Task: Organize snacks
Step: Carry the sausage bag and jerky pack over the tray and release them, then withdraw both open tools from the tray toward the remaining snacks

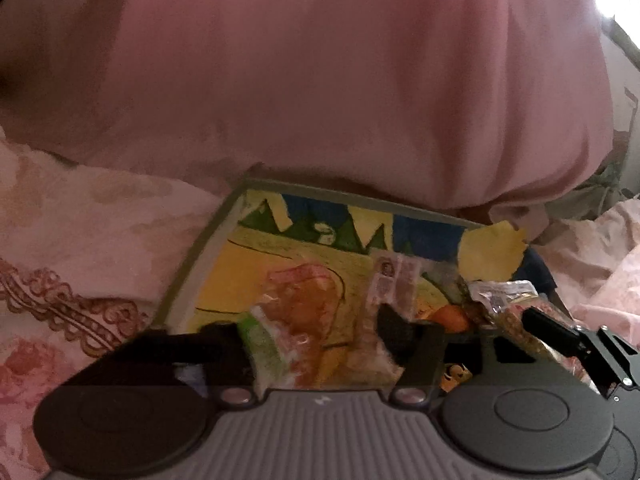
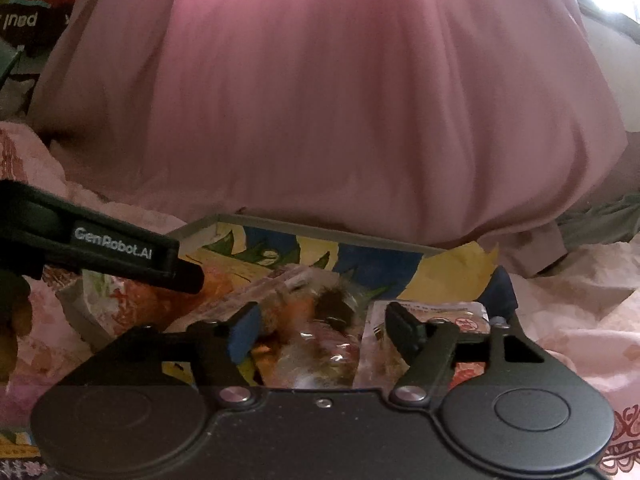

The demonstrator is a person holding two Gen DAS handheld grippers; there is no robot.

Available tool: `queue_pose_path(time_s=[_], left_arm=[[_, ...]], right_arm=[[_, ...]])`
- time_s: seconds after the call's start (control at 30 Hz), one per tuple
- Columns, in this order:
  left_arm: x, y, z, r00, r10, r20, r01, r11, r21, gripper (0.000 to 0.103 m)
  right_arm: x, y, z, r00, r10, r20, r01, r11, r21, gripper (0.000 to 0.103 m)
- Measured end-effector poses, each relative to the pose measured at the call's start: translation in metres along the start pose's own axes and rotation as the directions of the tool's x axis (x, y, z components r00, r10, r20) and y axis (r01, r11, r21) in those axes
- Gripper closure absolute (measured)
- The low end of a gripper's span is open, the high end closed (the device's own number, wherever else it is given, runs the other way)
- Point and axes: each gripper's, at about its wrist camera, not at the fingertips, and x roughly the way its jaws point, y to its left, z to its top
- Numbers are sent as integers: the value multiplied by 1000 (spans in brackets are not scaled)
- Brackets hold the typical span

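Note:
A grey-rimmed tray (image 1: 208, 236) with a colourful yellow, blue and green lining lies on the bed and holds several snack packets. My left gripper (image 1: 316, 336) is open low over a clear packet with orange contents and a green edge (image 1: 280, 320). My right gripper (image 2: 320, 332) is open over a clear packet of brown and orange snacks (image 2: 316, 344); a silver-topped packet (image 2: 448, 316) lies by its right finger. The tray rim shows in the right wrist view (image 2: 320, 234). The left gripper's finger (image 2: 132, 256) reaches in from the left there, and the right gripper's finger (image 1: 560, 332) shows at the right in the left wrist view.
The person's pink garment (image 1: 320, 80) fills the space just behind the tray. Pink patterned bedding (image 1: 80, 240) surrounds the tray on both sides. A torn yellow paper piece (image 1: 492, 252) sticks up at the tray's far right corner. A printed bag (image 2: 32, 4) sits far left.

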Motion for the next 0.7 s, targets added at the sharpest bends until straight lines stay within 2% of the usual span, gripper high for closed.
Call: queue_pose_path(time_s=[0.1, 0.2, 0.43, 0.5, 0.7], left_arm=[[-6, 3, 0, 1000, -4, 5, 4, 1000, -2, 28], [-15, 5, 1, 999, 3, 36, -2, 1000, -15, 17], [-54, 14, 5, 993, 18, 119, -15, 1000, -25, 4], [-67, 16, 5, 991, 18, 135, -15, 1000, -19, 2], [-114, 25, 1, 982, 19, 186, -17, 1000, -11, 1]], right_arm=[[-3, 0, 1, 1000, -2, 0, 2, 1000, 1, 24], [-9, -2, 5, 1000, -11, 12, 11, 1000, 10, 18], [-42, -4, 25, 998, -35, 57, 32, 998, 55, 6], [-55, -3, 31, 997, -40, 72, 35, 997, 74, 1], [-98, 5, 47, 992, -59, 109, 45, 991, 125, 1]])
